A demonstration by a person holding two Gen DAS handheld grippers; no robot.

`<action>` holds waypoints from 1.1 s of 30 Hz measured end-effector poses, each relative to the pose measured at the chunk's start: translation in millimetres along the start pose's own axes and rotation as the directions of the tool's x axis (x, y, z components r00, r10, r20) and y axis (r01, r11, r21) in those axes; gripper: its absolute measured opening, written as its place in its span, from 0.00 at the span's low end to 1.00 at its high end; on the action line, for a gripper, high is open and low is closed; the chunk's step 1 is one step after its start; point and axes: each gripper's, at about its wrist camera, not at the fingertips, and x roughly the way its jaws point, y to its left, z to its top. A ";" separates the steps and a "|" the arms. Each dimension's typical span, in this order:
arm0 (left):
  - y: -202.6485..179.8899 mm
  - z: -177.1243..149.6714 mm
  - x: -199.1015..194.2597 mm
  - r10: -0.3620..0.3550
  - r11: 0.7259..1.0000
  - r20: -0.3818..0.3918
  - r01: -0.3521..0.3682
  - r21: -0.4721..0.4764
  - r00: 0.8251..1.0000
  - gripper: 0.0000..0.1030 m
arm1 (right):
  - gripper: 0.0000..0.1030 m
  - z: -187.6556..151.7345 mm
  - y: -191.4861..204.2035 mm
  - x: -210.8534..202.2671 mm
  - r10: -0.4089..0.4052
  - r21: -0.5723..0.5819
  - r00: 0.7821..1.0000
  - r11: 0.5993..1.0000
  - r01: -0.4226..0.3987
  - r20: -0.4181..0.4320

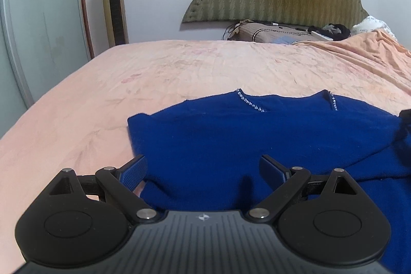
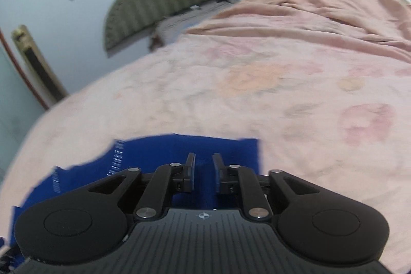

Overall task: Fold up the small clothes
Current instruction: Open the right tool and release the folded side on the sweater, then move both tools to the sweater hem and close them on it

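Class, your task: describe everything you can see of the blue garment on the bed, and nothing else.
The blue garment is deep royal blue, of a fuzzy knit-like fabric, with small clear beads edging its neckline. It lies spread, fairly flat, on the pink bedsheet, neckline towards the headboard. The left gripper stands wide open over its near part. The right gripper, jaws narrowly apart, is over another part near a straight edge; the blur hides whether either touches it.

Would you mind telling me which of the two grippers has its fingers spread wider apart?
The left gripper: its fingers stand far apart over the blue sweater. The right gripper shows only a narrow gap between its fingers.
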 end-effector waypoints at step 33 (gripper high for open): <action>84.5 -102.5 -110.4 -0.201 0.975 -0.147 0.184 -0.124 0.968 0.92 | 0.64 -141.8 -57.8 -166.3 0.208 -0.052 0.971 0.975 -0.215 -0.116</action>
